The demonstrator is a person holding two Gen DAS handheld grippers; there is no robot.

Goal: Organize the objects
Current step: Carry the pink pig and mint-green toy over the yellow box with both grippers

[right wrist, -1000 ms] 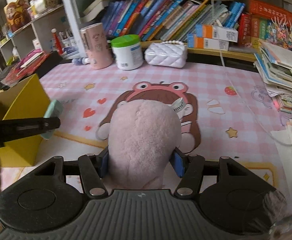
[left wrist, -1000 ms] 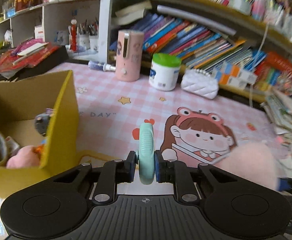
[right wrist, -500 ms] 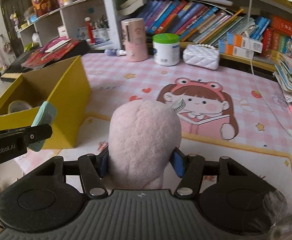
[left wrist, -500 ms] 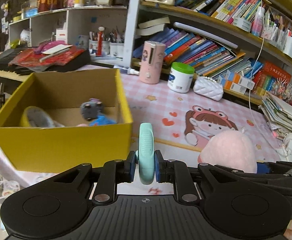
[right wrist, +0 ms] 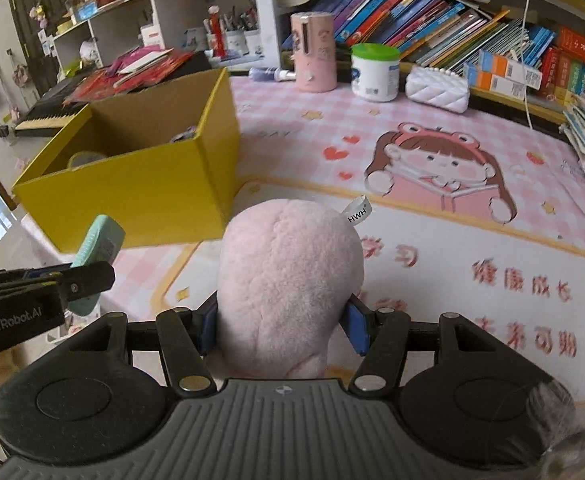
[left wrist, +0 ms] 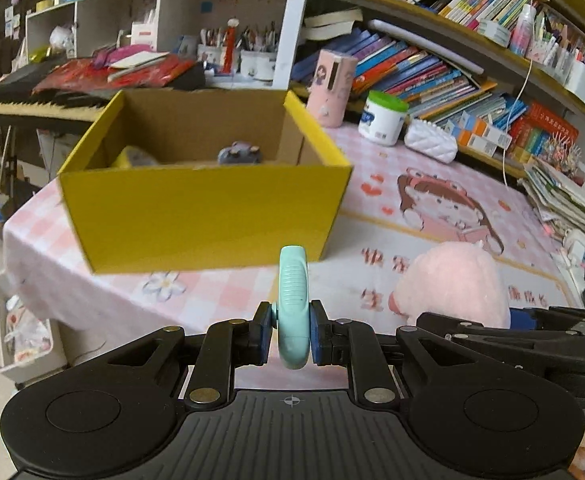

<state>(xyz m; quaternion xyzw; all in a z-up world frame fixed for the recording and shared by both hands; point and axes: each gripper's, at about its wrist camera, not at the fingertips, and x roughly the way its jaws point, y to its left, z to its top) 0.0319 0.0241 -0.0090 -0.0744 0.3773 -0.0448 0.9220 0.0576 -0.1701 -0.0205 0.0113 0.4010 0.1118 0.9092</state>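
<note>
Teal ridged object (left wrist: 293, 304) is clamped edge-on between the pads of the left gripper (left wrist: 291, 334), and a pink plush toy (right wrist: 288, 284) is squeezed in the right gripper (right wrist: 280, 326); both are held above the table short of the yellow box (left wrist: 200, 216), presumably for dropping in. Inside the box a small grey-purple toy (left wrist: 239, 152) and a yellowish item (left wrist: 132, 157) are seen, the rest being hidden by its front wall.

The white fabric tag (right wrist: 355, 210) sewn to the pink plush toy (right wrist: 288, 280) reads "HWH". The side of the left gripper (right wrist: 90, 276) carries "GenRobot.AI" in pale letters. On the pink cartoon table mat (right wrist: 432, 120), "DAY" is legible; its red Chinese characters are too blurred to read.
</note>
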